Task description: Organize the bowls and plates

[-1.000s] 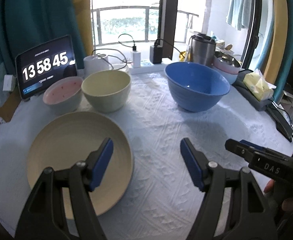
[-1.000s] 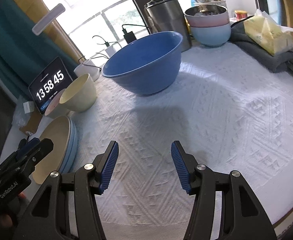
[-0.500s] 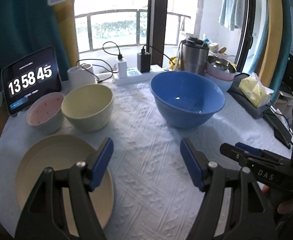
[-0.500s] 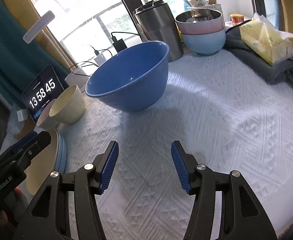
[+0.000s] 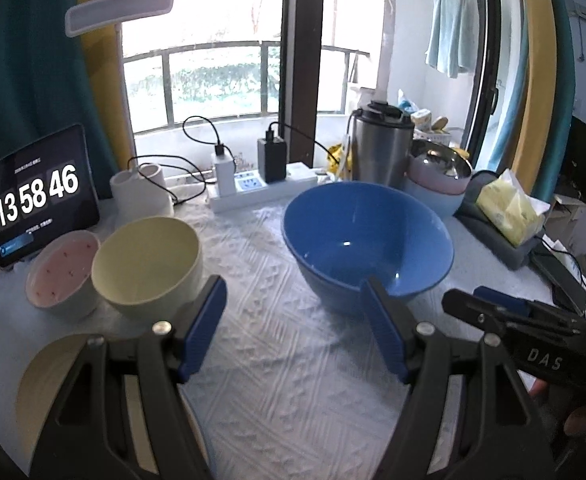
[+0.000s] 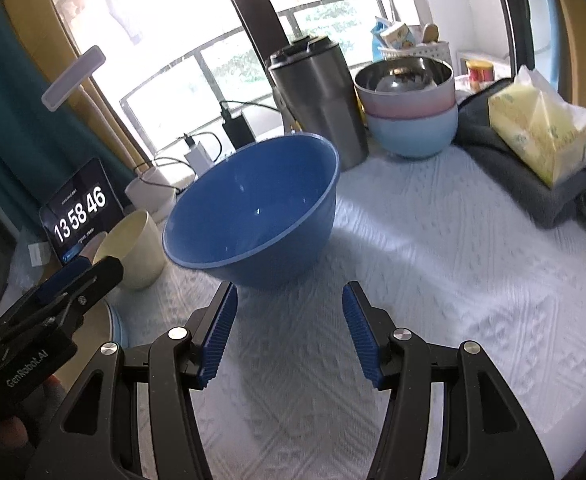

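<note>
A big blue bowl [image 5: 367, 240] [image 6: 253, 208] stands mid-table. Left of it sit a cream bowl [image 5: 147, 264] [image 6: 133, 248] and a pink-lined bowl [image 5: 63, 272]. A cream plate [image 5: 45, 372] lies at the near left, partly hidden by my left gripper's arm; in the right wrist view only its bluish edge [image 6: 115, 322] shows. My left gripper [image 5: 293, 320] is open above the cloth, its right fingertip near the blue bowl's front wall. My right gripper [image 6: 289, 320] is open too, just short of that bowl, holding nothing. Each gripper shows at the edge of the other's view.
Along the back stand a clock tablet [image 5: 39, 196], a white cup [image 5: 141, 192], a power strip with chargers [image 5: 261, 188], a steel tumbler [image 5: 381, 148] and stacked pastel bowls with a steel one on top [image 6: 409, 104]. A yellow tissue pack [image 6: 541, 128] lies on grey cloth at the right.
Both grippers have drifted toward the blue bowl, which now looms larger and nearer their fingertips. The cream plate has slid toward the lower left edge of the left wrist view. Jaws unchanged.
</note>
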Motion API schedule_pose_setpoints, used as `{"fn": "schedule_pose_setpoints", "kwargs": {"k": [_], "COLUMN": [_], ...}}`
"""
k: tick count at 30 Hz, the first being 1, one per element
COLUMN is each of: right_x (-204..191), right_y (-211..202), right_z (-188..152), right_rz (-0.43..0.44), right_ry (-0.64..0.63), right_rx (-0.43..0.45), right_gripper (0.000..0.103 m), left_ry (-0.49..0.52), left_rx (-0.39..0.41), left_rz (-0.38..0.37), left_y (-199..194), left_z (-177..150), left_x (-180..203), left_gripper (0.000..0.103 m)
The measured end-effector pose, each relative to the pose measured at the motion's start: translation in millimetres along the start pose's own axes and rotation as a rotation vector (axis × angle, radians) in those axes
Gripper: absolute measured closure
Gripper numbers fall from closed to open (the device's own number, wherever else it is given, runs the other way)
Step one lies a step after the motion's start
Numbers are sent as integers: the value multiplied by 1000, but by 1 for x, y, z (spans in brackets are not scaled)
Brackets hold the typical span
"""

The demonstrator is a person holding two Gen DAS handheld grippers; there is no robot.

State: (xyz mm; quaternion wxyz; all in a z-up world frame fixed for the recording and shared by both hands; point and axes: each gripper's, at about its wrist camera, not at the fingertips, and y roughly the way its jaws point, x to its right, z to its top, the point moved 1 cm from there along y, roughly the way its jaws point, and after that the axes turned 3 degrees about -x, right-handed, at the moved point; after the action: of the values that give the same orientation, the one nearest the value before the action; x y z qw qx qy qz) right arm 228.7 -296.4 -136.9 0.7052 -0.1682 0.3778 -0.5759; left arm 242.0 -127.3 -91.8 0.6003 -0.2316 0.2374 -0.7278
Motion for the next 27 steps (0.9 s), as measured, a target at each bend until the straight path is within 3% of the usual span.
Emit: {"fn": "schedule_pose_setpoints", "kwargs": {"k": [14, 27], "right_x": [5, 9], "right_y": [18, 45], "right_z": [25, 13], "right_rz": [-17, -60], "right_ry": [-4, -7], "right_rx": [20, -57], "right_gripper": [45, 45], "left_ry": [10, 28], "left_rx": [-25, -74], "left_rz": [-10, -12], "left_y": [36, 57], "left_z": [12, 4], "left_x": [4, 8], "left_gripper": [32, 32]}}
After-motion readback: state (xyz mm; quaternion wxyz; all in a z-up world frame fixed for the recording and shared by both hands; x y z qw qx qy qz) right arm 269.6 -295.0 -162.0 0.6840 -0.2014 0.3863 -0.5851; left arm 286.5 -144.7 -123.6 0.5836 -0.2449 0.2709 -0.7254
